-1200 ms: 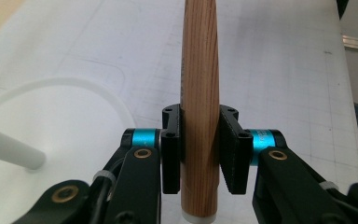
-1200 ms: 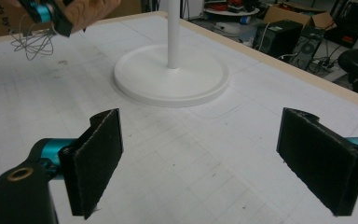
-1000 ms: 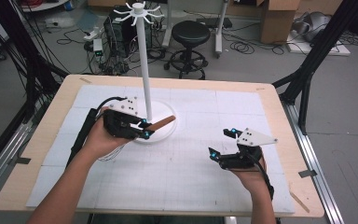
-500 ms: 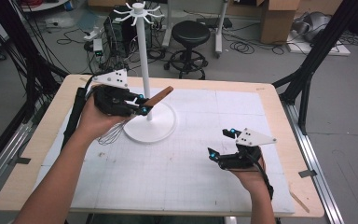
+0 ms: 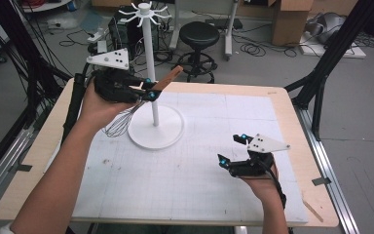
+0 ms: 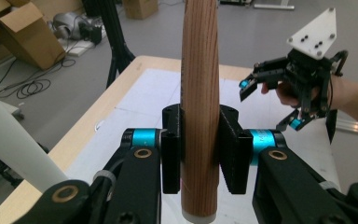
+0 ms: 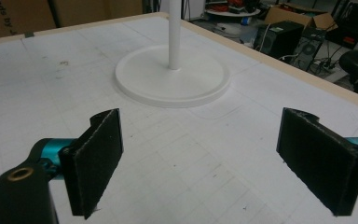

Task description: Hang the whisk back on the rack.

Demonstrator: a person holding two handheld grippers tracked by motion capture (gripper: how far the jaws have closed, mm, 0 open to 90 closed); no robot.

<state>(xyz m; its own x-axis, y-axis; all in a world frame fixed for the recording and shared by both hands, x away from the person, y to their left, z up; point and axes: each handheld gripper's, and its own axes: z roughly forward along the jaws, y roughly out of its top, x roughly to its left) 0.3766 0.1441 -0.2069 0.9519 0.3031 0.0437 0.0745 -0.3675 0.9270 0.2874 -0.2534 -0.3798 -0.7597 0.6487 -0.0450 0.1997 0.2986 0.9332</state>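
Whisk [image 5: 126, 119] hung from my left claw [image 5: 148, 90], pads clamped on its wooden handle [image 6: 199, 107]; my right claw [image 5: 233, 150] gaped empty above the table [image 5: 292, 122].

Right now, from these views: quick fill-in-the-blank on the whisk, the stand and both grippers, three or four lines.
1. The left gripper is shut on the whisk's ____ handle.
2. The right gripper's jaws stand ____.
3. The white stand rests on a ____ base.
4. The whisk's wire end hangs ____ the person's left hand.

Missing words: wooden; open; round; below
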